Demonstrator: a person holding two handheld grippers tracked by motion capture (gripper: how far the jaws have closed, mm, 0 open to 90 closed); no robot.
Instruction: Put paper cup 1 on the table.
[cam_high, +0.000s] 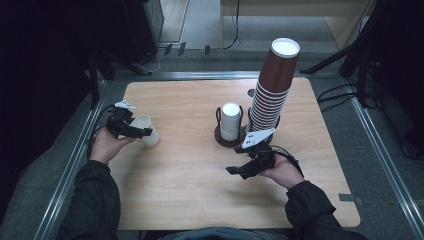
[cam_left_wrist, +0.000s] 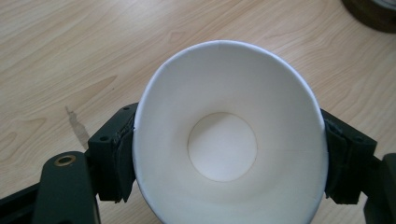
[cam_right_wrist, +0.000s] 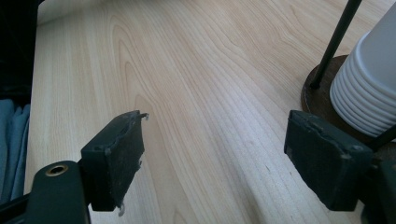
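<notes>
Lying under dim light, pale wooden table (cam_high: 200, 185), grey floor (cam_high: 380, 150)

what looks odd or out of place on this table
One white paper cup lies tilted on its side at the table's left, between the left gripper's fingers, away from the holder stacks. The tall brown cup stack leans slightly.

No writing, label, brand, number or sign can be read on anything here. The white paper cup (cam_left_wrist: 229, 140), the stack of brown cups (cam_high: 272, 90) and the wooden table (cam_high: 190, 165) are all plain and unprinted.
</notes>
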